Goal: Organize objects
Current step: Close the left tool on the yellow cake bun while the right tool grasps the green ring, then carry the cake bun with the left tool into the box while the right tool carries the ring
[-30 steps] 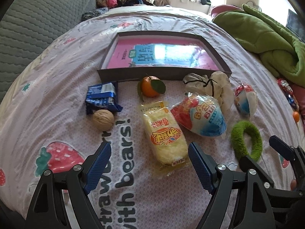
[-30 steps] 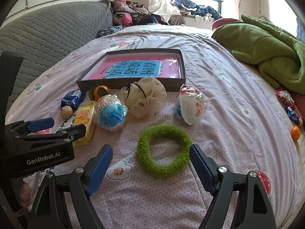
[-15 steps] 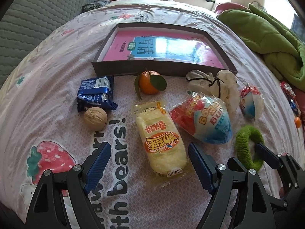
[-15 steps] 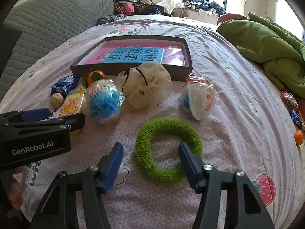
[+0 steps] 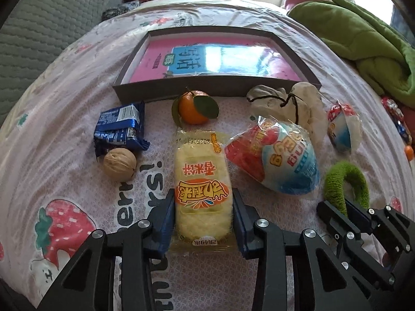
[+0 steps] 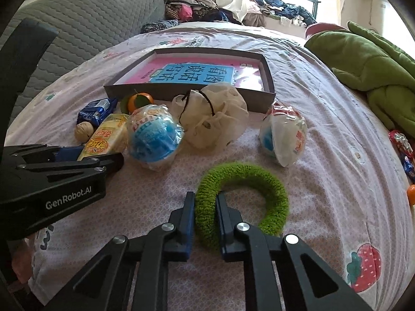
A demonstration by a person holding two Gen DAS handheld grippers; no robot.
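Yellow wrapping fills the gap in your left tool (image 5: 203, 216): its blue pads press both long sides of the packaged cake (image 5: 201, 189), which lies flat on the bed sheet (image 5: 64, 155) with its printed label facing up. Your right tool (image 6: 205, 216) is pinched tight on the near left part of the green fuzzy ring (image 6: 242, 199), one finger outside the loop and one inside it, and the ring lies on the sheet as well. Beyond the cake sits a mandarin with a leaf (image 5: 194, 107), just in front of the shallow grey box (image 5: 215, 86) that holds a pink and blue book (image 5: 207, 61). To the left of the cake lie a blue snack wrapper (image 5: 119, 129) and, touching its near edge, a walnut (image 5: 119, 163). To the right of the cake rests a large wrapped toy egg (image 5: 277, 163) in red, white and blue, with a cream drawstring pouch (image 5: 293, 103) behind it and a smaller wrapped egg (image 5: 343, 127) farther right. From your right tool's camera the smaller egg (image 6: 284, 136) stands just beyond the ring, and a green blanket (image 6: 363, 62) is heaped at the far right of the bed.
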